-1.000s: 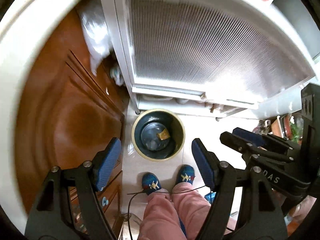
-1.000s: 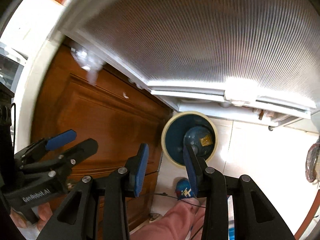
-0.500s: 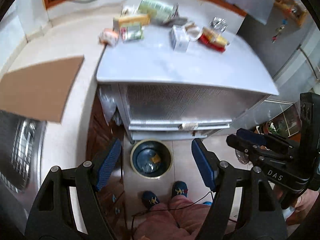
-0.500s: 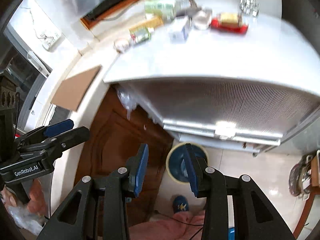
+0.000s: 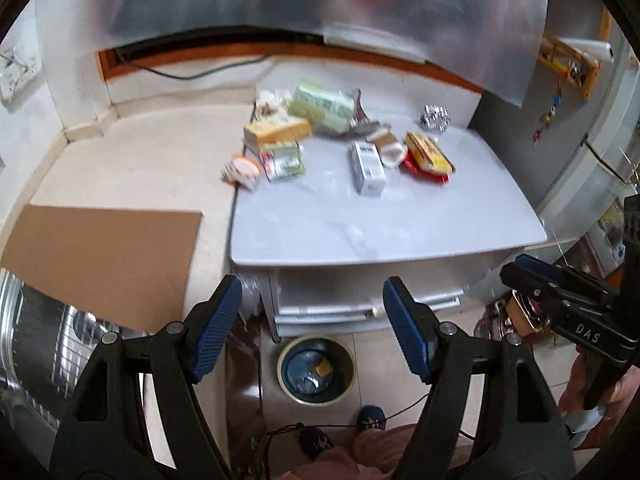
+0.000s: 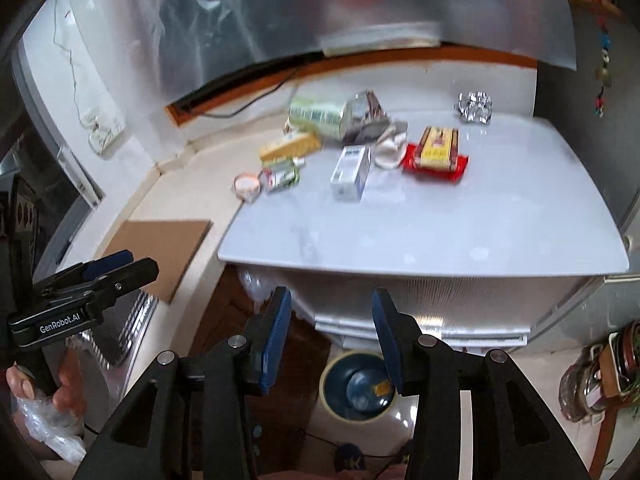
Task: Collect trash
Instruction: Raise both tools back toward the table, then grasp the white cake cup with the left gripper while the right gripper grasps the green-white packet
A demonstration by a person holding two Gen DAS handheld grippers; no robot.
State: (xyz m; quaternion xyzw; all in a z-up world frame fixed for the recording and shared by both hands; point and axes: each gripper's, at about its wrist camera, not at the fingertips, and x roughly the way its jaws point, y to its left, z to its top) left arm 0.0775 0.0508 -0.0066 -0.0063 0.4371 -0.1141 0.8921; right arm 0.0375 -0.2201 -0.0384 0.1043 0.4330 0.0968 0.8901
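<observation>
I use the white tabletop (image 5: 400, 220) as my reference. My left gripper (image 5: 312, 328) hangs out in front of its near edge, jaws spread wide with nothing between them. My right gripper (image 6: 330, 338) sits off that same edge too; its jaws have just been opening and stand partly apart, empty.

The trash is bunched at the far side of the tabletop: a white carton (image 5: 368, 168) nearest the middle, a red and yellow wrapper (image 5: 428, 156) to its right, and a crumpled ball of foil (image 5: 434, 118) in the far right corner. A green bag (image 5: 324, 106) lies at the back, with a yellow box (image 5: 276, 132) and a small green packet (image 5: 282, 162) along the left edge. A pink-and-white wrapper (image 5: 240, 170) sits just off that edge on the beige counter (image 5: 140, 160).

Below the tabletop's near edge, on the floor, stands the round bin (image 5: 316, 368), some scraps already inside. A brown cardboard sheet (image 5: 104, 256) lies on the counter to the left.
</observation>
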